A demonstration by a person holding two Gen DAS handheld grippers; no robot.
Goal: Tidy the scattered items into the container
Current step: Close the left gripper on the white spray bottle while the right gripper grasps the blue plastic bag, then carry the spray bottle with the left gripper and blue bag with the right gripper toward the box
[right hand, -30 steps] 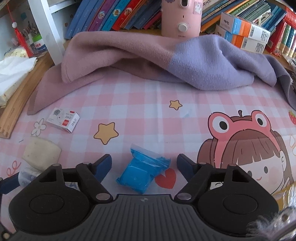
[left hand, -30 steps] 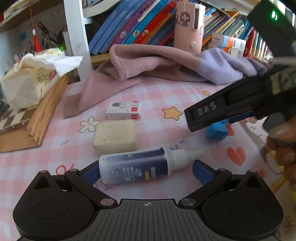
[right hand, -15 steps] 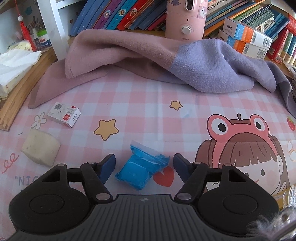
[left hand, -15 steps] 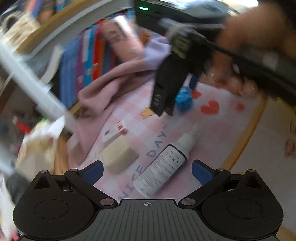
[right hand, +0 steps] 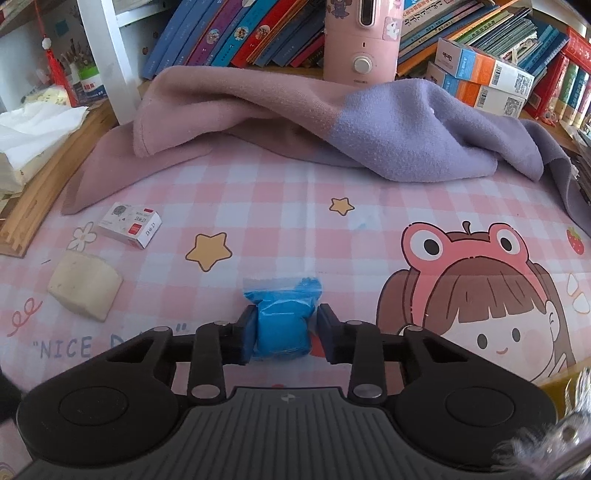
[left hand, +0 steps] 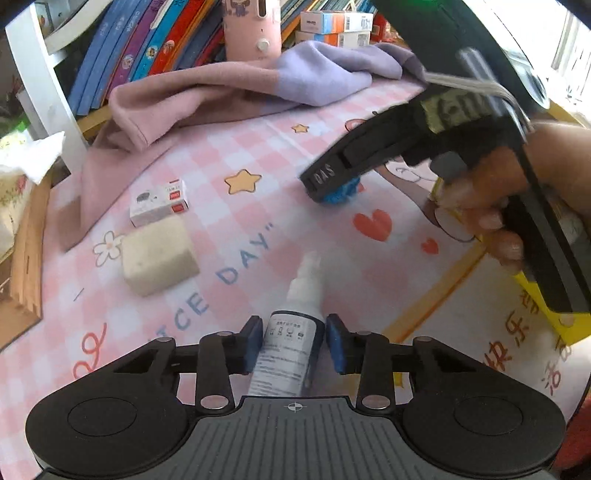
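Observation:
My left gripper (left hand: 294,343) is shut on a white spray bottle (left hand: 291,332) with a dark label, its nozzle pointing away over the pink checked cloth. My right gripper (right hand: 285,328) is shut on a blue plastic packet (right hand: 282,325), which rests on the cloth. The right gripper also shows in the left wrist view (left hand: 332,173) over the blue packet (left hand: 341,192). A beige sponge block (left hand: 159,254) and a small white and red box (left hand: 159,203) lie to the left; both show in the right wrist view, the sponge block (right hand: 85,288) and the box (right hand: 130,224). A yellow container (left hand: 554,310) sits at the right edge.
A pink and purple towel (right hand: 314,122) lies bunched along the back. Behind it stand books (right hand: 240,33), a pink appliance (right hand: 362,40) and orange-and-white boxes (right hand: 484,77). A wooden tray (right hand: 40,184) with tissues (right hand: 33,129) is at the left.
Both grippers went from open to closed: the left swung round and clamped the spray bottle lengthwise, the right closed on the blue packet.

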